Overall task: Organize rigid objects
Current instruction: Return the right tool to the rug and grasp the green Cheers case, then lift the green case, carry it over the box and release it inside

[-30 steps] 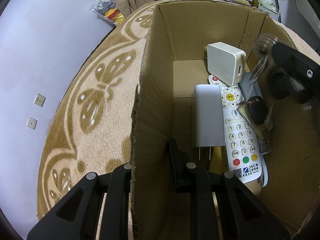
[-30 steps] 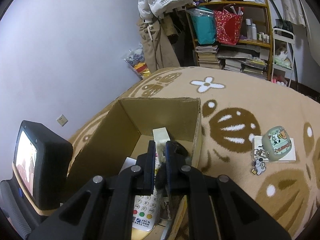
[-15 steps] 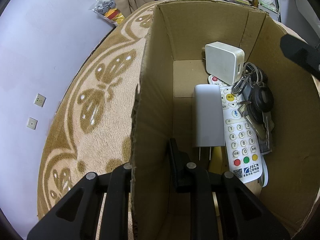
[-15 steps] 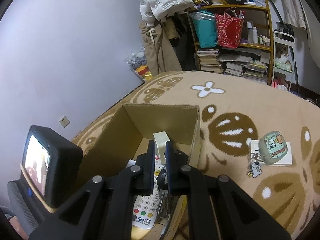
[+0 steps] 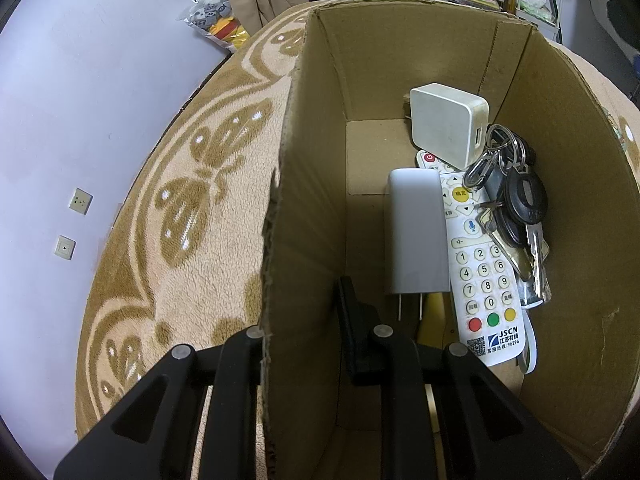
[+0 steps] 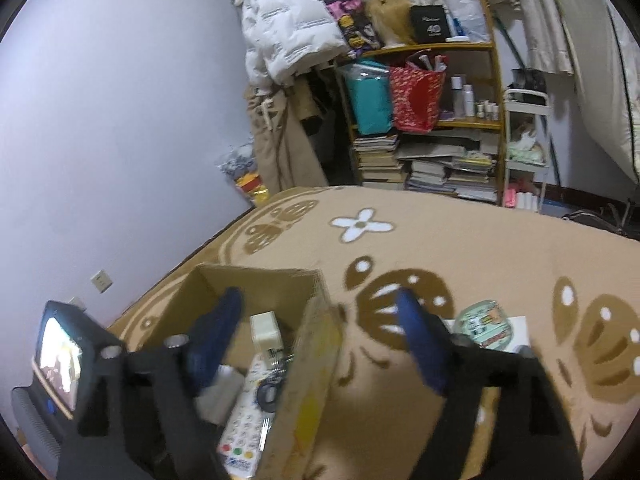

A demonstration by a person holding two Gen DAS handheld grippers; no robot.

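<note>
Four things lie in the box in the left wrist view: a cream cube charger at the far end, a grey plug with its prongs toward the camera, a white remote beside it, and a bunch of keys resting on the remote's right side and top. The cube sits partly on the remote's far end. The left gripper is clamped on the box's left wall, one finger inside the box and the other outside it. The box stands on a tan rug with brown patterns, next to a pale wall.

In the right wrist view, blurred by motion, the right gripper hangs above the box's near right corner with its blue-tipped fingers spreading wide and nothing between them. The remote, keys and cube show inside the box below. On the rug to the right, well apart from the box, lies a green pouch on a white card. A shelf of books and bags stands at the back.
</note>
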